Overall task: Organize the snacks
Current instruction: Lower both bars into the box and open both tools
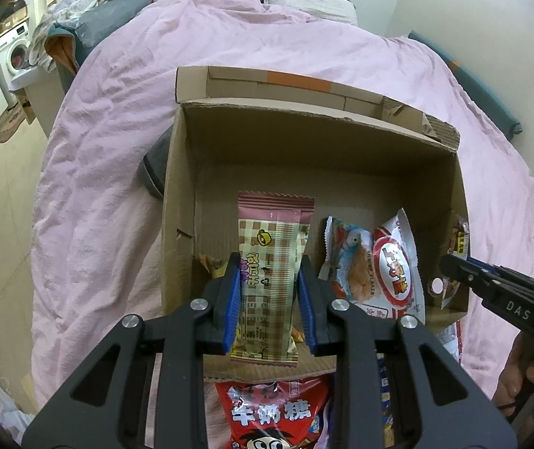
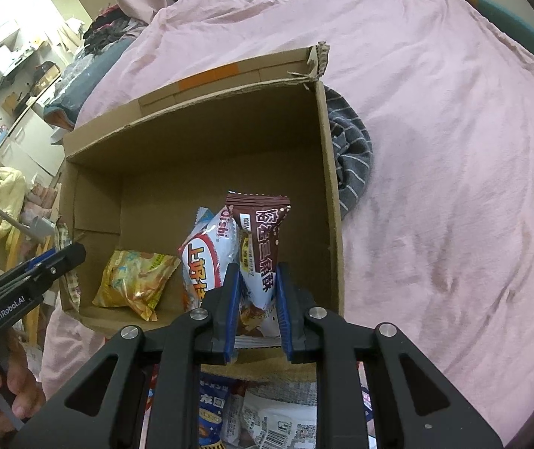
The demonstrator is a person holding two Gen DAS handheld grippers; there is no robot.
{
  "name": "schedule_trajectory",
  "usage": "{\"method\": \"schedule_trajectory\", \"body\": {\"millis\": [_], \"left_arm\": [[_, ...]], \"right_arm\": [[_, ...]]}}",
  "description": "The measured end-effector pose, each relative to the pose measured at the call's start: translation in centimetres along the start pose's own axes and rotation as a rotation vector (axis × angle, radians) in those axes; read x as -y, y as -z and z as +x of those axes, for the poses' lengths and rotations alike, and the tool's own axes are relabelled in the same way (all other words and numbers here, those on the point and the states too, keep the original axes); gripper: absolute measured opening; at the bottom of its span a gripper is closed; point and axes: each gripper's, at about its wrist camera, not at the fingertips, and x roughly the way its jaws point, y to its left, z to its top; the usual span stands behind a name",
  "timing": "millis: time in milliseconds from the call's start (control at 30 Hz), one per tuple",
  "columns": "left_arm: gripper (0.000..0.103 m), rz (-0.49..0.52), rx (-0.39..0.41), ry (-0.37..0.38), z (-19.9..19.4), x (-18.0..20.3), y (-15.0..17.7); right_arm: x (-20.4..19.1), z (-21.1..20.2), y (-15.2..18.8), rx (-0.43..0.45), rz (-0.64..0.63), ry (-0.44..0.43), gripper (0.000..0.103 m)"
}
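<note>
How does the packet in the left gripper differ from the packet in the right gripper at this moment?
The pink checked packet in the left gripper is pale pink and cream with a small cartoon face; the brown packet in the right gripper is dark chocolate brown with white lettering. The pink checked packet keeps a fairly even width; the brown packet narrows towards the jaws. Both are clamped lengthwise over the cardboard box, far ends pointing away from the cameras.

pink duvet [image 1: 124,119], washing mach. [image 1: 14,52], striped grey cloth [image 2: 353,157]

Both tilt steeply downward — the left hand-held gripper [image 1: 269,299] with blue pads clamped on a pink checked packet [image 1: 270,280], the right hand-held gripper [image 2: 257,310] pinching a brown packet [image 2: 261,258].
</note>
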Motion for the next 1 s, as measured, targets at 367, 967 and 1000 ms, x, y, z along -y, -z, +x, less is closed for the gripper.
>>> {"method": "schedule_trajectory", "body": {"millis": [367, 967, 1000], "left_arm": [[0.079, 0.031, 0.018, -0.004, -1.2, 0.3, 0.2], [0.079, -0.002, 0.031, 0.000, -2.6, -0.8, 0.6], [0.079, 0.000, 0.033, -0.001, -2.8, -0.9, 0.6]], "right_arm": [[-1.9, -0.4, -0.6, 0.067, -0.025, -0.040, 0.070], [-2.6, 1.4, 0.1, -0.003, -0.111, 0.120, 0.068], [-2.1, 0.5, 0.1, 0.013, -0.079, 0.087, 0.069]]}}
